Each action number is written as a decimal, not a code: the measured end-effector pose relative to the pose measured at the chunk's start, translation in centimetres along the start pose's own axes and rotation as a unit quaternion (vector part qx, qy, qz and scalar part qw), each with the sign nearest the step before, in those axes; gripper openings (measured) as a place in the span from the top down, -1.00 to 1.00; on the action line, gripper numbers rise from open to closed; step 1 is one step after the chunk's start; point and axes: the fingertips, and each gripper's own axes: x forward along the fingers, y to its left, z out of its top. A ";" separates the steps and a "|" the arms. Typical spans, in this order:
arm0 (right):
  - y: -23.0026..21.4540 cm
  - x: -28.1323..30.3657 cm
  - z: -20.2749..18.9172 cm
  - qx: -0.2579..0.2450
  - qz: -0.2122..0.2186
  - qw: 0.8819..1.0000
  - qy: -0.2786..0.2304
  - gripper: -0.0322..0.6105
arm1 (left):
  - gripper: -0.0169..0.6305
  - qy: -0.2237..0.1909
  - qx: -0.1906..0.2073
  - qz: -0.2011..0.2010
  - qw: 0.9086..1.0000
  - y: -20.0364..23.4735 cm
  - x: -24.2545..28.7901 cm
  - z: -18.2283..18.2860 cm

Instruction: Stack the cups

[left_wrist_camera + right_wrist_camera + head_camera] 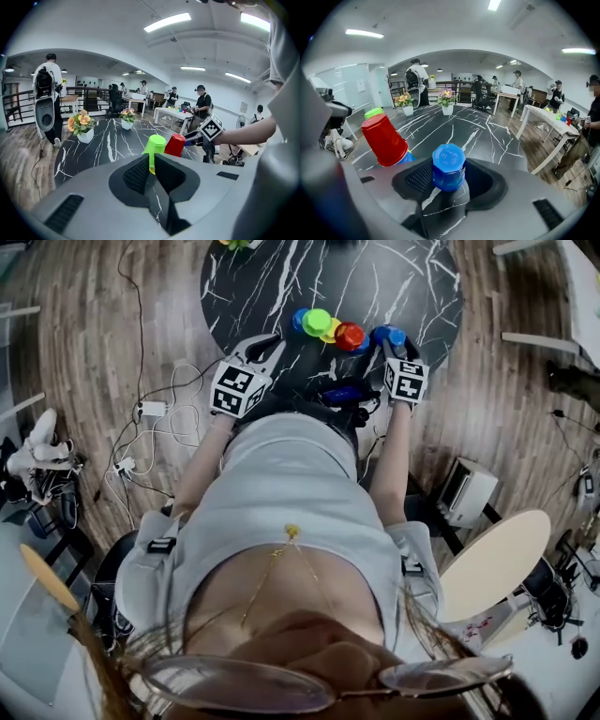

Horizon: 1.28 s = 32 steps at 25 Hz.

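Blue cup (pixel 448 161) is up in the right gripper (pixel 449 179), jaws spread wide and clamped on its sides, flat base turned toward the camera and mouth facing away, so its long axis runs straight out along the jaws. It sits at the near right edge of the row. Just to its left, the red cup (pixel 384 138) stands base-up and tilted, leaning over another blue one. That looks like the target, so the carried cup needs to swing left and drop mouth-first over that red base. The right hand is clearly the nearer one. Further along comes the green cup (pixel 154 146), right beyond the left gripper (pixel 151 165), whose jaws are all but together with nothing clamped between them. It all happens on a round black marble table (pixel 281 277) with two white flower pots (pixel 446 108) at the back, on a wood floor (pixel 94 324), with people standing around white desks in the open office behind
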 end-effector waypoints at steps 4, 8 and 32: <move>0.2 -2.1 1.8 0.010 -0.014 1.000 -0.020 0.22 | 0.78 0.001 0.005 -0.019 1.000 0.4 -0.1 0.0; 0.6 -4.9 4.2 0.025 -0.030 0.998 -0.046 0.22 | 0.78 0.001 0.013 -0.039 0.999 0.8 -0.6 0.3; 11.9 -11.3 13.0 -0.069 -0.004 0.996 -0.052 0.21 | 0.78 0.007 0.059 -0.132 0.989 3.4 -1.8 -0.1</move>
